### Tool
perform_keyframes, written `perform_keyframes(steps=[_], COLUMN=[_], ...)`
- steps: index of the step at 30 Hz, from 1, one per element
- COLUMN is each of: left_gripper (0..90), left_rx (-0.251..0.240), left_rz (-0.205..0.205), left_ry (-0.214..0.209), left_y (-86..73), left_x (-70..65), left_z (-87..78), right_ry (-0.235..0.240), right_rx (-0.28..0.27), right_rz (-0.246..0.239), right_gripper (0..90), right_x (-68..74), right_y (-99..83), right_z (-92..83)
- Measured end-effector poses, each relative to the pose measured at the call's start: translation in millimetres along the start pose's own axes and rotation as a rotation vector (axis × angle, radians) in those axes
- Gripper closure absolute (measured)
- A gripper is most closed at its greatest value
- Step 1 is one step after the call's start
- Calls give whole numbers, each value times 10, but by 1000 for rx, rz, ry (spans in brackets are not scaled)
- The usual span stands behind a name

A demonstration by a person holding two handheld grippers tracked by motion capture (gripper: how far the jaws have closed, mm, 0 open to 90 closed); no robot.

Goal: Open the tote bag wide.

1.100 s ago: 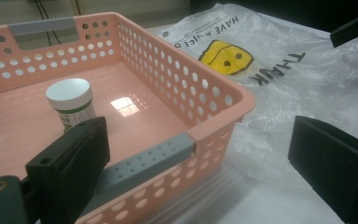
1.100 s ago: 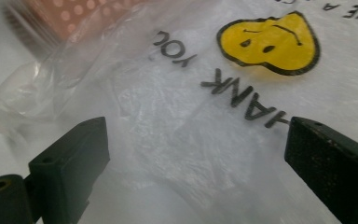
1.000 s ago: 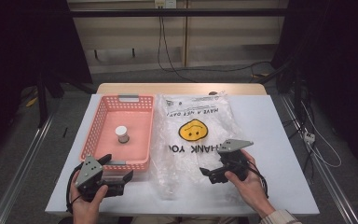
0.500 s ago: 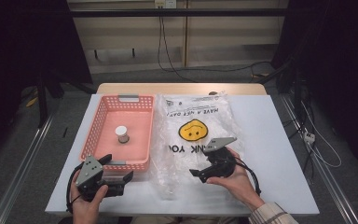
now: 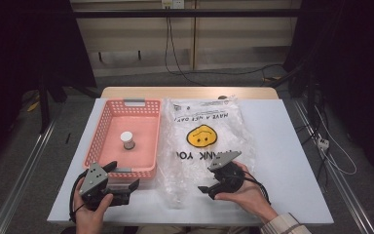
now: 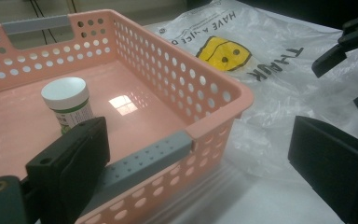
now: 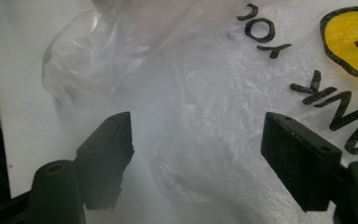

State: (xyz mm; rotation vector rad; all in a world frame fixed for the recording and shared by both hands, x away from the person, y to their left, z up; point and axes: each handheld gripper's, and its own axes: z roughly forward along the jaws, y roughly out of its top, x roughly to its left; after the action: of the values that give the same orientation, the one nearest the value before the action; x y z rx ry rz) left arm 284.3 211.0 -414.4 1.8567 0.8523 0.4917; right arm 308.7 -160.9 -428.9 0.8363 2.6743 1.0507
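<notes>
In the high view, the plastic bag (image 5: 202,141) is lying flat on the white table (image 5: 292,161), just right of the pink basket (image 5: 126,139), which serves as the landmark here. The bag is translucent white, crinkled, printed with a yellow smiley face and black lettering, and its near end is bunching up. The right gripper (image 5: 209,187) is hovering over that near end, to the right of the basket's near corner; its jaws are standing apart and have just been closing, with bag film below them but nothing pinched. The left gripper (image 5: 126,187) is resting just in front of the basket's near wall, jaws released. A small white-capped bottle (image 5: 127,140) is standing upright inside the basket. In the left gripper view, the left gripper (image 6: 205,154) is straddling the basket's near corner with its grey handle, pads clear of it; the bottle (image 6: 67,102) is standing deeper in the basket and the bag (image 6: 270,84) is spreading beyond the basket's side wall. In the right gripper view, the right gripper (image 7: 198,144) is framing wrinkled bag film (image 7: 205,93), which is lying between the pads without visible contact.
</notes>
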Motion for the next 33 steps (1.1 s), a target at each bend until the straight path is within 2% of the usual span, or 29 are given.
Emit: perform_keyframes(steps=[3,4,8,9,11,15,16,19,20,21,22,23,25,26,33], left_gripper=[52,53,52,53,52,53,52,52,52,52,53,53,53,53,53], left_rx=[3,2,2,0,4,2,2,3,2,3,4,3,3,8,10], left_rz=[3,3,2,2,5,4,3,4,4,4,4,3,7,10,15], left_ry=[-2,-4,-2,-2,-2,-5,-5,-5,-5,-4,-5,-6,-9,-9,-11], left_y=[0,0,1,1,0,1,2,1,1,2,3,2,2,2,2], left_x=[-3,-7,-4,-4,-5,-7,-4,-2,-2,-1,-1,-4,-5,-2,-1], left_z=[6,5,2,1,5,6,9,8,8,9,9,10,11,11,16], right_ry=[-1,-19,-35,-50,-58,-71,-55,-54,-39,-39,-52,-72,-72,-86,-113], right_rx=[23,30,51,65,66,106,105,105,104,104,99,101,99,91,85], right_rz=[-22,-30,-34,-34,-41,-37,-35,-29,-24,-24,-27,-27,-30,-28,-17], right_gripper=[275,348,388,446,465,488,516,545,599,599,687,698,701,732,734], right_x=[25,15,-18,-31,-36,-35,-52,-67,-77,-77,-81,-79,-89,-102,-162], right_y=[-5,-16,-30,-48,-58,-68,-79,-74,-70,-70,-64,-57,-53,-52,-53], right_z=[27,52,83,102,113,155,175,178,184,184,187,190,195,203,210])
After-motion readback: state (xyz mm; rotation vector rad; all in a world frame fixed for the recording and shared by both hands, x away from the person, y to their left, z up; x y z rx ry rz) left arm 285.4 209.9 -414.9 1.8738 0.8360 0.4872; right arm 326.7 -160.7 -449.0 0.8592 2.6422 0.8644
